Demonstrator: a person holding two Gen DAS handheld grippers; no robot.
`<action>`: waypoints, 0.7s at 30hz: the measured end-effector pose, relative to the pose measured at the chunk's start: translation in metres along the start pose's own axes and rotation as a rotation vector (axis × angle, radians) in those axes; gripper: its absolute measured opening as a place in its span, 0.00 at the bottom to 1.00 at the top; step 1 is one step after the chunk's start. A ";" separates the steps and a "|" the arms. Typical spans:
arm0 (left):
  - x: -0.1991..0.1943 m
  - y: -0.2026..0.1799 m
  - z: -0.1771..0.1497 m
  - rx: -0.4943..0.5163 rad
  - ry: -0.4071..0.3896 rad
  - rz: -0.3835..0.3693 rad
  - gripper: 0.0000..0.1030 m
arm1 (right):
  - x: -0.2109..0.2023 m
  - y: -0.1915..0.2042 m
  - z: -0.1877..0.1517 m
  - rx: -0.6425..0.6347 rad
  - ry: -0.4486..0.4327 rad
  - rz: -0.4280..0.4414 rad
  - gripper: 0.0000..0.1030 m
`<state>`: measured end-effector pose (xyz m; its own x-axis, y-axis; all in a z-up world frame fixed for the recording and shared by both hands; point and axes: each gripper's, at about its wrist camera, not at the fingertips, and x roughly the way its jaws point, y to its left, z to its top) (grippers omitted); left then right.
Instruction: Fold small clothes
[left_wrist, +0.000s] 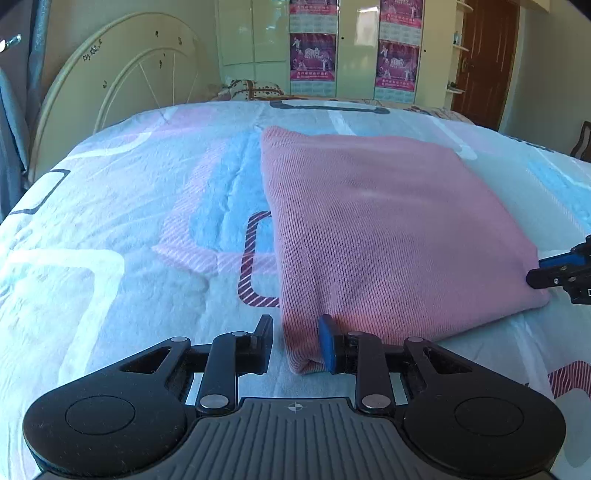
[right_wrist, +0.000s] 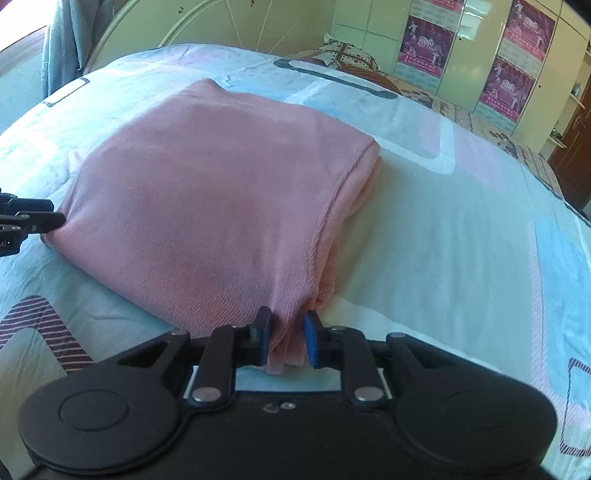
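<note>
A pink knit garment (left_wrist: 388, 229) lies folded into a rough rectangle on the bed; it also shows in the right wrist view (right_wrist: 207, 206). My left gripper (left_wrist: 295, 339) is at the garment's near left corner, jaws apart, with the corner lying between them against the blue pad. My right gripper (right_wrist: 287, 338) has its jaws close around the near right corner, which is pinched between the pads. Each gripper shows at the edge of the other's view, the right one (left_wrist: 554, 275) and the left one (right_wrist: 33, 219).
The bed has a pale blue, pink and white patterned cover (left_wrist: 129, 221). A cream metal headboard (left_wrist: 122, 81) stands at the far left. A patterned pillow (right_wrist: 351, 55), a wardrobe with posters (left_wrist: 314, 55) and a brown door (left_wrist: 484, 62) lie beyond.
</note>
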<state>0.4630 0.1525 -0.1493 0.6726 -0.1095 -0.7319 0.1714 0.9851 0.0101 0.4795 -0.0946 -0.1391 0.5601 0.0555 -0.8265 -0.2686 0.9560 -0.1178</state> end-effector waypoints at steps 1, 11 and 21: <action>0.001 0.001 -0.001 -0.018 -0.001 -0.001 0.28 | 0.001 -0.002 -0.003 0.006 -0.002 0.004 0.18; -0.007 -0.010 -0.004 -0.015 0.003 0.047 0.28 | 0.000 -0.004 -0.007 0.057 -0.011 0.005 0.19; -0.091 -0.028 -0.017 -0.052 -0.110 0.047 0.33 | -0.093 -0.001 -0.035 0.146 -0.151 0.055 0.26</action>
<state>0.3853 0.1370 -0.0947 0.7541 -0.0743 -0.6525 0.1025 0.9947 0.0052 0.4002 -0.1114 -0.0815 0.6616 0.1408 -0.7365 -0.1917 0.9813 0.0154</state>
